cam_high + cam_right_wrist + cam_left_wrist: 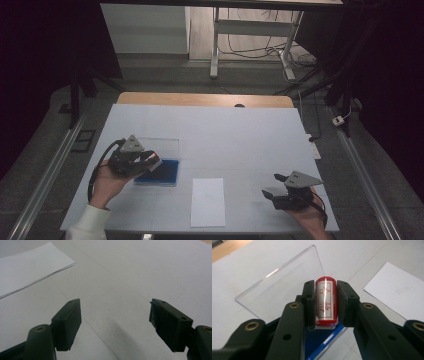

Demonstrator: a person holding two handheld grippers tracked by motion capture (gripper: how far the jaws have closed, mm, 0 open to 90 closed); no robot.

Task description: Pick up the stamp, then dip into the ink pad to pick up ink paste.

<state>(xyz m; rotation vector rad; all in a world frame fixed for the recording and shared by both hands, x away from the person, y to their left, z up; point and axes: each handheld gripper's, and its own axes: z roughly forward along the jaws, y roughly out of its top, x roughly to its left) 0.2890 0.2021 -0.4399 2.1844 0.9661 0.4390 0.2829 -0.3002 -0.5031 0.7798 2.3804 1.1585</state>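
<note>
Left tongs [325, 302] pinch a red stamp [326, 300], long axis along the jaws, above the blue ink pad [159, 172] and clear lid [162, 147]. Paper [208, 201] lies rightward on the bench [240, 135], between both hands. Right tongs [115, 322] rest spread, empty.

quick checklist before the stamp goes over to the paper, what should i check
1. Grip: the left gripper has its pads pressed on both sides of the red stamp: ok.
2. Stamp seated straight between the jaws: ok.
3. Stamp free of the blue ink pad and its clear lid: cannot tell.
4. Ink on the stamp face: cannot tell, the face is hidden.
5. Paper flat on the table, nothing on it: ok.
6. Right gripper open, resting beside the paper, out of the path: ok.
</note>
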